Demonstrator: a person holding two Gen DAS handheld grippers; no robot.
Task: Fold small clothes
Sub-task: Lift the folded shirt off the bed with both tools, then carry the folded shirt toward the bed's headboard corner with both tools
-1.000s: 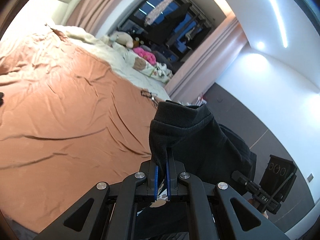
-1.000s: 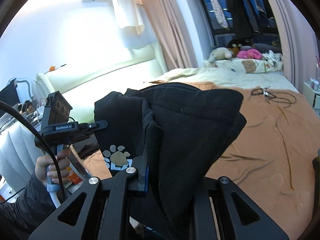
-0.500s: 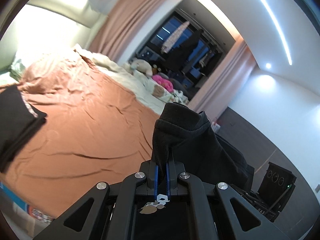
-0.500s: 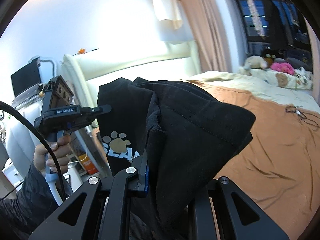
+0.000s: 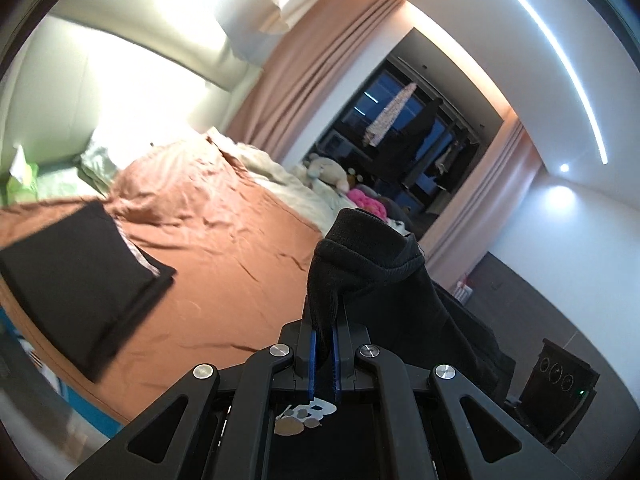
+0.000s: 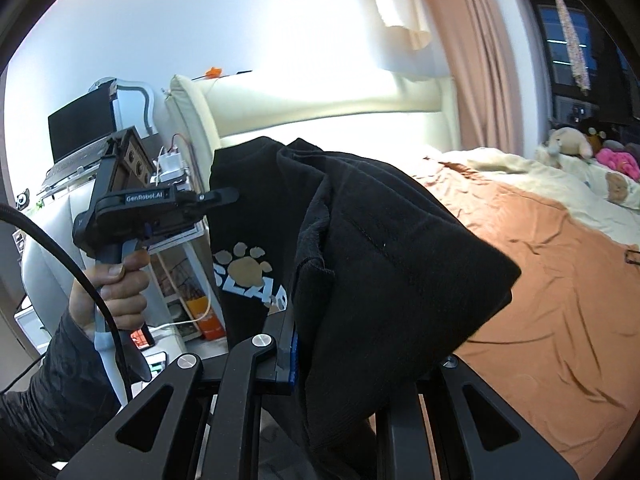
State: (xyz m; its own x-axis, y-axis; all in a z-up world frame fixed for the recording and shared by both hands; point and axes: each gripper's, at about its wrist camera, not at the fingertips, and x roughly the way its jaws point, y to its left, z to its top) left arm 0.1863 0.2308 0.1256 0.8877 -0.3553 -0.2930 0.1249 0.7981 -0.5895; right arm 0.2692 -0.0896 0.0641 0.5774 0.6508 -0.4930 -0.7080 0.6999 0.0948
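Now both grippers clamp the black garment (image 6: 384, 264) in the air above the brown bedsheet (image 5: 224, 264). Its cloth bunches over the left gripper (image 5: 324, 344) and drapes across the right gripper (image 6: 320, 344); a folded dark garment (image 5: 76, 284) lies left of the left fingers.

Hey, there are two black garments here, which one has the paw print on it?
The black top held up in the air by both grippers: a tan paw print with white letters shows on its front. The folded black garment lying on the brown bedspread shows no print.
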